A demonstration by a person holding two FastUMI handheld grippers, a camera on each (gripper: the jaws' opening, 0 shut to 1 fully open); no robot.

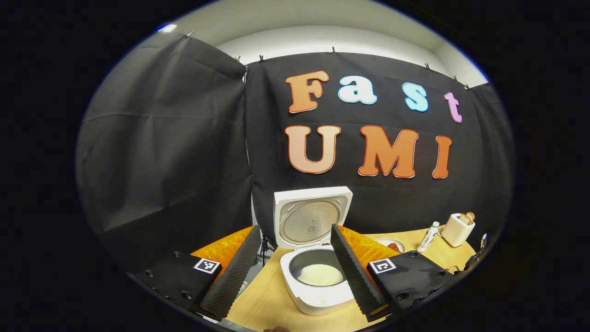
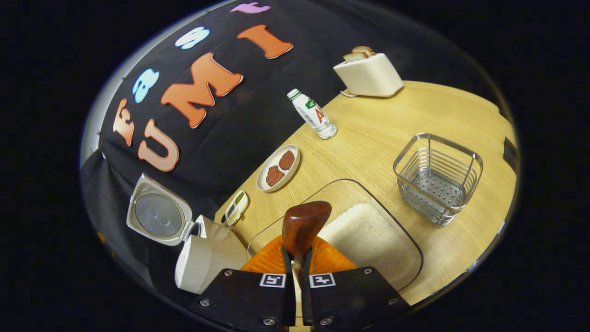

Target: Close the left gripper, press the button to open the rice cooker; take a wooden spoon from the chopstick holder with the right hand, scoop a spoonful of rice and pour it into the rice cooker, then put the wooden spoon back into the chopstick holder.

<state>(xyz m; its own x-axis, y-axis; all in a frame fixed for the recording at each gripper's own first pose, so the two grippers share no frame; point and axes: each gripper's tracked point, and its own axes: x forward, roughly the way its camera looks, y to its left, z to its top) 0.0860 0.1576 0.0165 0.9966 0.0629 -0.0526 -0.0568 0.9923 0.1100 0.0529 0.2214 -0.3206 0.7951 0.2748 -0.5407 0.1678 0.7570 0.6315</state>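
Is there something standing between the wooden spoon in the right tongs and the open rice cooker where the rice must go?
Nothing visible does. The wooden spoon, gripped in the right tongs, hovers over the clear rice tray; the rice cooker stands beside the tray with its lid up.

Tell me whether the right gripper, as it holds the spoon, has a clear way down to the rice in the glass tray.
Probably yes: the wooden spoon hangs over the open tray, with nothing covering the rice.

Left view faces rice cooker (image 1: 313, 249) level; right view looks down, sharing it.
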